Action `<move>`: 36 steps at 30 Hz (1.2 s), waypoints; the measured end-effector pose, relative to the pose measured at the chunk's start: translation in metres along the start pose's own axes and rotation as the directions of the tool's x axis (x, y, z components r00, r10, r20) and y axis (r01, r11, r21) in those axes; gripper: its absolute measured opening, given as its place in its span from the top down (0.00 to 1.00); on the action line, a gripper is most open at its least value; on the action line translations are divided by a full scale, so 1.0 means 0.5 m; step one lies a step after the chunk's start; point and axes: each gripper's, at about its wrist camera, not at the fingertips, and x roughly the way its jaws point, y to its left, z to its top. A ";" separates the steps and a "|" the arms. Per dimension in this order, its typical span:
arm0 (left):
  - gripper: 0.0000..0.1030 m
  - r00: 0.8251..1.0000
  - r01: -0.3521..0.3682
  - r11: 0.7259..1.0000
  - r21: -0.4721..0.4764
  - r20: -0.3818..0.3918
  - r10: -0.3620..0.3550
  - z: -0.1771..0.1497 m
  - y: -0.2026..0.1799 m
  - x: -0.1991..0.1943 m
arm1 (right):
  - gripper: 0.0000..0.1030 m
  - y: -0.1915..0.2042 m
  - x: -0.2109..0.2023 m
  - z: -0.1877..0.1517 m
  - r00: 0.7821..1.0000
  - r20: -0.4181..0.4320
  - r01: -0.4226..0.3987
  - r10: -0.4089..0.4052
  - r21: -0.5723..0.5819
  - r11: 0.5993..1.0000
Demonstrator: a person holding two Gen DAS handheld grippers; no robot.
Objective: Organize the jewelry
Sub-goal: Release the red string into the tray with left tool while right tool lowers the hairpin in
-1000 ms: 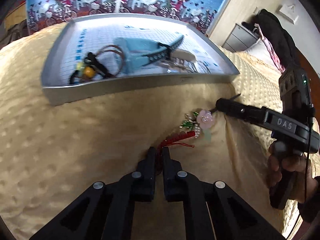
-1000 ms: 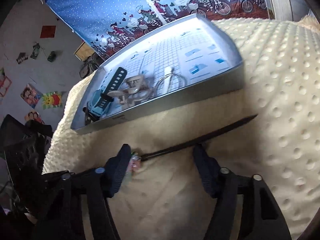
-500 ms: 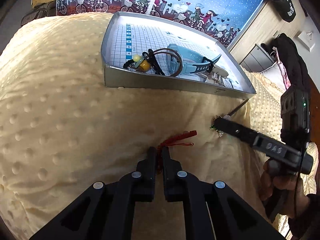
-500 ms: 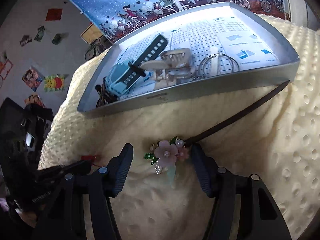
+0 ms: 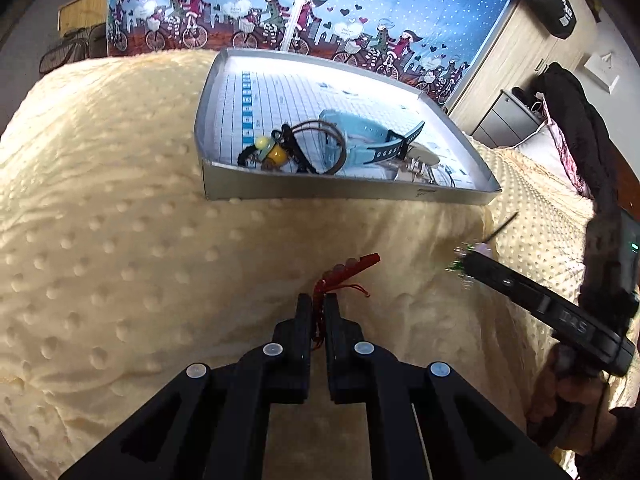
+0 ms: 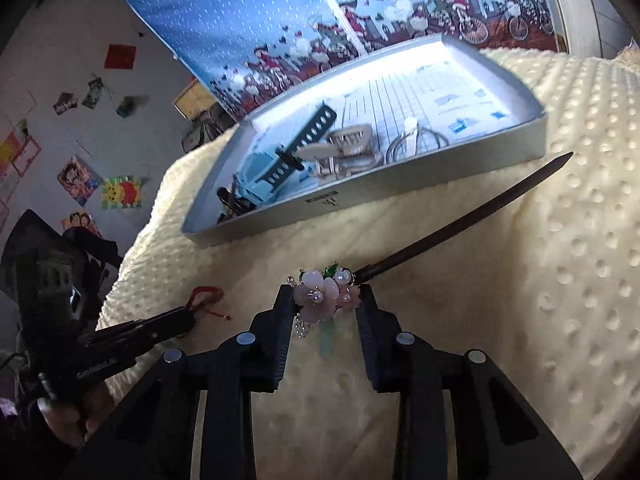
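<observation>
Two grippers, two trinkets

The left gripper pinches the red tassel in front of the tray. The right gripper squeezes the flower hairpin, just in front of the tray too

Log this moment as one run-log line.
left gripper: shut on red tassel | right gripper: shut on flower hairpin | tray: holds watch, other pieces | both over blanket

Cream dotted blanket, silver tray, pink-flowered dark hairpin, red tassel, blue bicycle-print curtain
</observation>
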 end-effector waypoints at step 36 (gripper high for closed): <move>0.94 0.995 -0.074 0.993 -0.090 0.059 0.080 0.231 0.039 0.081 | 0.73 -0.007 0.048 0.235 0.988 -0.061 0.123 -0.142 -0.237 0.964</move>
